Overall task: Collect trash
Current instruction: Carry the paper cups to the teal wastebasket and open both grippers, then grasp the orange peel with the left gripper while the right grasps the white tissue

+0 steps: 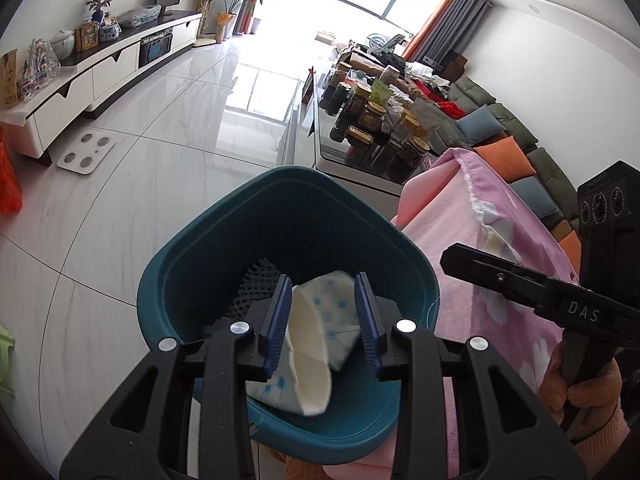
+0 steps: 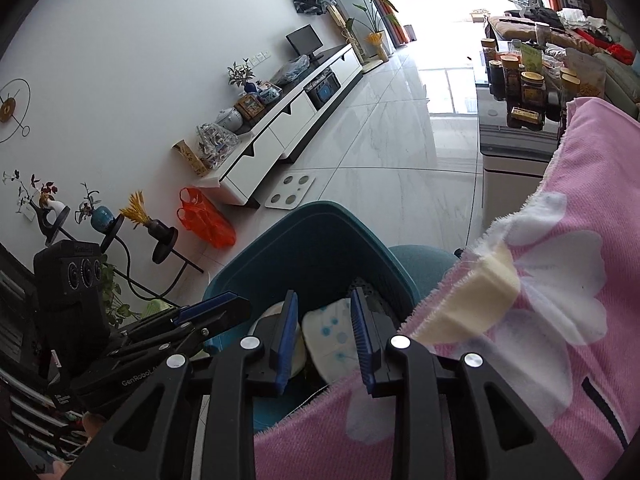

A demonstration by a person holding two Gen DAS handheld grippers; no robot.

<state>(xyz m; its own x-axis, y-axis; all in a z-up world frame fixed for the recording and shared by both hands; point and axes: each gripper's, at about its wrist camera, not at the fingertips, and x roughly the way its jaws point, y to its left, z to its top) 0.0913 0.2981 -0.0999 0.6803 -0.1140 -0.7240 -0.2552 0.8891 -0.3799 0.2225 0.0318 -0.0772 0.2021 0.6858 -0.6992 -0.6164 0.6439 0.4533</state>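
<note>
Between the blue pads of the left tool (image 1: 322,278) sits a crushed white paper cup with blue dots (image 1: 316,332), closest to me in the left wrist view. Its side lies against the left-hand pad and its other edge comes right up to the right-hand pad. I cannot tell whether the pads are pressing it or only framing it. The cup's near end is blurred.

Directly beneath the cup is a teal plastic waste bin (image 1: 168,280) with a dark perforated patch on its far inner wall. The bin stands on the pale marble floor (image 1: 160,184), touching the left edge of a pink blanket with white flowers (image 1: 480,260).

I see the right tool (image 2: 324,300) with its jaws parted and nothing between the pads. It hangs over the near edge of the blanket, and the cup and the bin show through the gap. A hand (image 1: 580,380) in a pink sleeve holds that tool at the right of the left wrist view.

On the blanket's frayed edge, right of the bin, lies a pale yellow scrap (image 2: 472,300); I cannot tell what it is.

Farther off, a white bathroom scale (image 1: 86,154) lies on the floor near a long white media cabinet (image 1: 112,68). An orange plastic bag (image 2: 208,220) sits at the cabinet's near end. Glass jars with gold lids (image 1: 372,120) crowd a glass-topped counter (image 1: 328,152) beyond the blanket.
</note>
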